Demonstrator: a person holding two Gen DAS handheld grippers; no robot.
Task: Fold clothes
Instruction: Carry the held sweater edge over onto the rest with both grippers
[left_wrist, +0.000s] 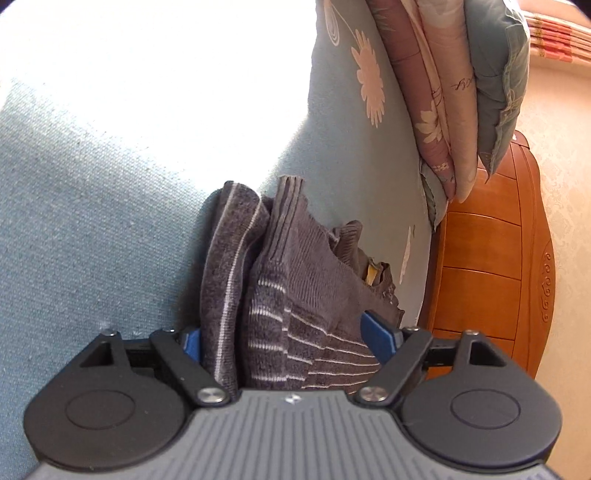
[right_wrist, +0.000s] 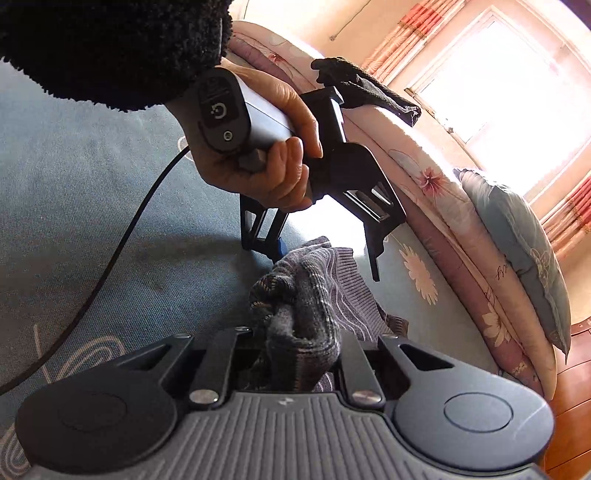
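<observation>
Your right gripper (right_wrist: 295, 347) is clamped on a bunched fold of the grey striped sweater (right_wrist: 314, 288), which lies on the blue bedsheet (right_wrist: 92, 221) near the stacked quilts (right_wrist: 436, 192). Your left gripper (left_wrist: 291, 339) stands wide apart around the sweater, gripping nothing; pinch one edge there and pull taut. Only unreadable cursive shows on a quilt.

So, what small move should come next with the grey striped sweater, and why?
Probably close the left claw on the grey striped sweater. Its jaws stand wide with the bunched knit between them, not pressed. The right claw is already shut on another bunch of the sweater above the blue bed sheet, so both ends could then be spread for folding.
</observation>
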